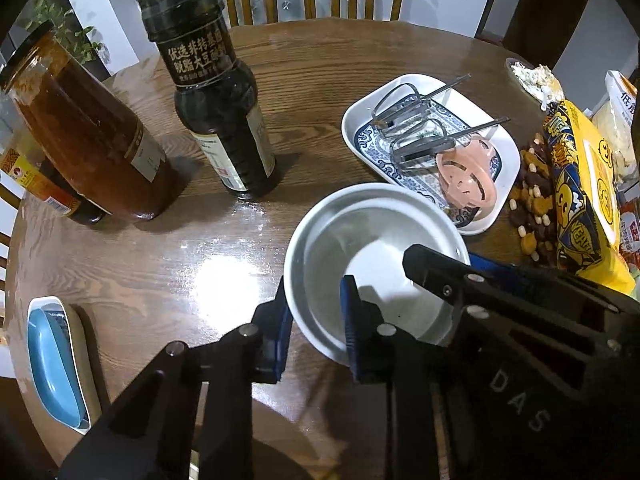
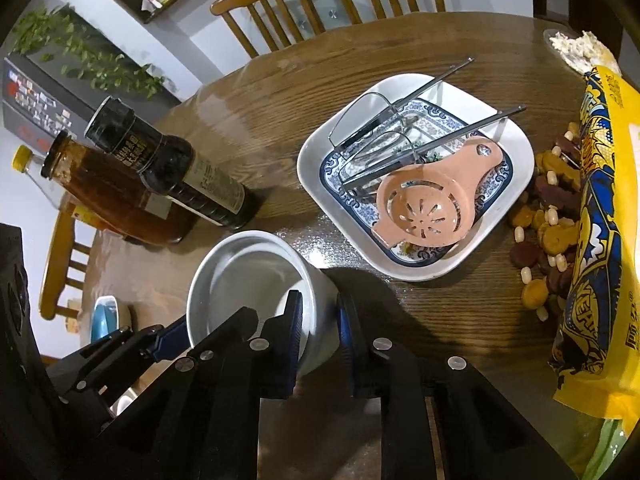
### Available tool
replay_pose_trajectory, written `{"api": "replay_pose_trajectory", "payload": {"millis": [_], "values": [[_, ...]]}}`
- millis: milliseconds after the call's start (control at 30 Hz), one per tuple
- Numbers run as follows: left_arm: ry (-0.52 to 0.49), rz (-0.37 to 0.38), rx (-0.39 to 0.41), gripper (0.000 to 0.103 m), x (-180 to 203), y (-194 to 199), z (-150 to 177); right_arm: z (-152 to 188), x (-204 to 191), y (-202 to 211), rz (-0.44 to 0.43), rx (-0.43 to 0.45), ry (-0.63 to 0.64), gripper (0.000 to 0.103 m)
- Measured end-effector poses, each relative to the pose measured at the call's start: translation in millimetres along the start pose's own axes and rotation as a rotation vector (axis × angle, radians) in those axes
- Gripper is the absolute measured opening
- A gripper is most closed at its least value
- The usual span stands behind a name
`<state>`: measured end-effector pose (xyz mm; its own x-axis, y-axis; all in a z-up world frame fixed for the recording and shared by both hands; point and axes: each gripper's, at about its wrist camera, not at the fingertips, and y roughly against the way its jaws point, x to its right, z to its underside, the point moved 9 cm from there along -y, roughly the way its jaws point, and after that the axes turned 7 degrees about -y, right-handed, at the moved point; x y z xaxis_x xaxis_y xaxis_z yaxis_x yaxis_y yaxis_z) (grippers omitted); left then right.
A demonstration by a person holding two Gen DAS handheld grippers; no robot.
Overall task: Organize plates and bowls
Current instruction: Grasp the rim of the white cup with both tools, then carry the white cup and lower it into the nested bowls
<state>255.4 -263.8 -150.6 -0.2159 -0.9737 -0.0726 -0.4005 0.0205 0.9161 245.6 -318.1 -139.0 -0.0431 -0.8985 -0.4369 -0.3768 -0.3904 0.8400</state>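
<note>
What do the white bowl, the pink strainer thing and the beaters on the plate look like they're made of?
White bowl: likely glazed ceramic; smooth, glossy, thick rim. Pink strainer: probably matte plastic; dull, speckled, moulded slots. Beaters: polished metal, perhaps stainless steel; bright reflections on thin wire loops.

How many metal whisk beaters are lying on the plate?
2. Both lie on the blue-patterned plate: one beater toward the far side, the other beater nearer, partly under the pink egg separator.
</note>
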Motion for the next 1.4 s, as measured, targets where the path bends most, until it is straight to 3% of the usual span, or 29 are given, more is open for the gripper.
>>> {"api": "replay_pose_trajectory", "payload": {"millis": [433, 833, 1133, 1400], "values": [[-0.029, -0.026, 0.083, 0.018, 3, 21, 4, 8, 0, 26, 0.000, 0.084, 0.008, 0.016], [-0.042, -0.062, 0.227, 0.018, -3, 78, 12, 22, -27, 75, -0.046, 0.198, 0.024, 0.016], [-0.019, -0.084, 0.287, 0.018, -19, 118, 36, 45, -60, 102, -0.067, 0.238, 0.073, 0.016], [0.011, -0.118, 0.299, 0.018, -42, 144, 72, 79, -93, 111, -0.086, 0.224, 0.124, 0.016]]}}
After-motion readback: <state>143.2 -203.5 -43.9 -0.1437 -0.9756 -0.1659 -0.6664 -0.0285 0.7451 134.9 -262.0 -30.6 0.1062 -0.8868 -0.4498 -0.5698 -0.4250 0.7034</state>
